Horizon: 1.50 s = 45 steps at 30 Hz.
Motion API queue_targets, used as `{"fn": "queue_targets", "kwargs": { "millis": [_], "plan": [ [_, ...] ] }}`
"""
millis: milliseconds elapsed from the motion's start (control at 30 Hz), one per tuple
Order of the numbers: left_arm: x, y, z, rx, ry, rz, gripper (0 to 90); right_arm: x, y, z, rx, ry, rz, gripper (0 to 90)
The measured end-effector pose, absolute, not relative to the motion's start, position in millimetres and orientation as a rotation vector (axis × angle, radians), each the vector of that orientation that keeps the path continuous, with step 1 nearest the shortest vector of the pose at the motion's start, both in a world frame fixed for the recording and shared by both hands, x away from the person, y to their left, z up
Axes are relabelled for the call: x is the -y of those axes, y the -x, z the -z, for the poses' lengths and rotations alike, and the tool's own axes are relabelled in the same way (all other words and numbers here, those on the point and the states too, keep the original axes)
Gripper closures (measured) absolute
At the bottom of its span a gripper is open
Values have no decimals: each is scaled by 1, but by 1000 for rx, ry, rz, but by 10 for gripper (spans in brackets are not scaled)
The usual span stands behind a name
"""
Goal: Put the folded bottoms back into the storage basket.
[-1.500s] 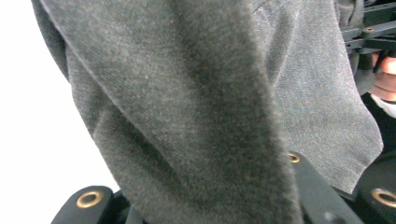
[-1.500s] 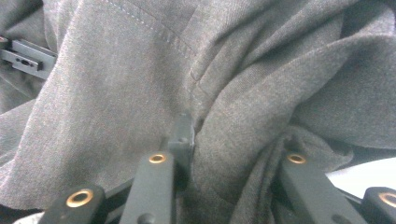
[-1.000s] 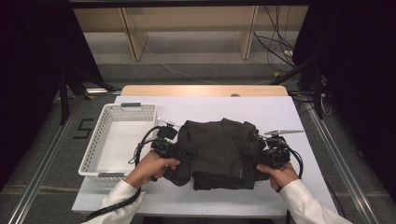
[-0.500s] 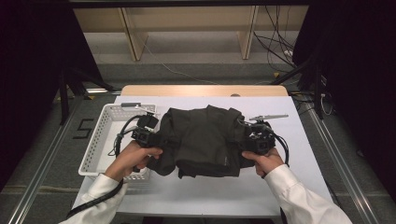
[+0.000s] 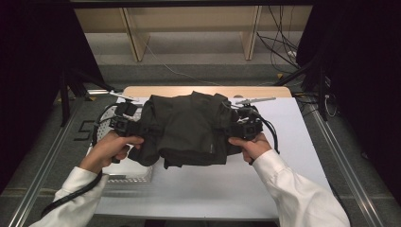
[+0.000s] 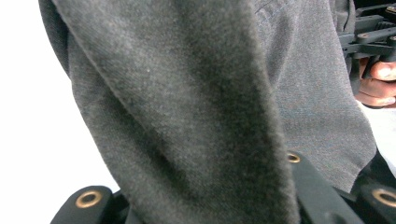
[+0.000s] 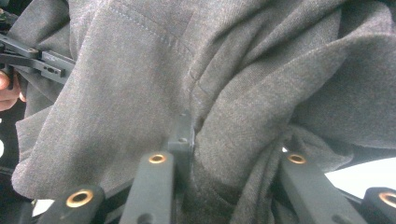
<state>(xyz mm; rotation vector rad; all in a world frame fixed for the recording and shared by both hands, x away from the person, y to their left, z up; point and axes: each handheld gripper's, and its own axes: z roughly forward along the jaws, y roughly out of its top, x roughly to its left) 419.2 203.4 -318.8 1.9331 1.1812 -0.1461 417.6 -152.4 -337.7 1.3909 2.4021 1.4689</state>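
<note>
Above the white surface (image 5: 265,184), the folded dark grey wool garment (image 5: 189,130) hangs between both grippers, partly over the white perforated basket (image 5: 125,172). Left gripper (image 5: 135,127) and right gripper (image 5: 236,128) each have jaws clamped on bunched cloth. Loose lower folds could sag, unfold, or snag the basket's rim if either grip slips.

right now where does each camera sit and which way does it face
high view: above the person's side, facing forward and down on the table; both hands, sleeves and claws show.
left gripper view: rides the left claw, facing along its jaws into the grey garment.
right gripper view: rides the right claw, facing the same cloth.
Shared: both gripper views show the garment and the opposite hand.
</note>
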Motion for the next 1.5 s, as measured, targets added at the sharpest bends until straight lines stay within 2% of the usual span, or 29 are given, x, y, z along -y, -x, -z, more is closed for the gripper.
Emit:
{"fn": "queue_targets", "kwargs": {
  "millis": [733,1500],
  "plan": [
    [-293,-415,286,-1307,-1876,56,713,61,-445,311,-2475,-1296,-1568,695],
    [-358,-416,305,-1443,-1838,60,714,-10,-459,334,-2538,-1290,-1575,693]
  ]
}}
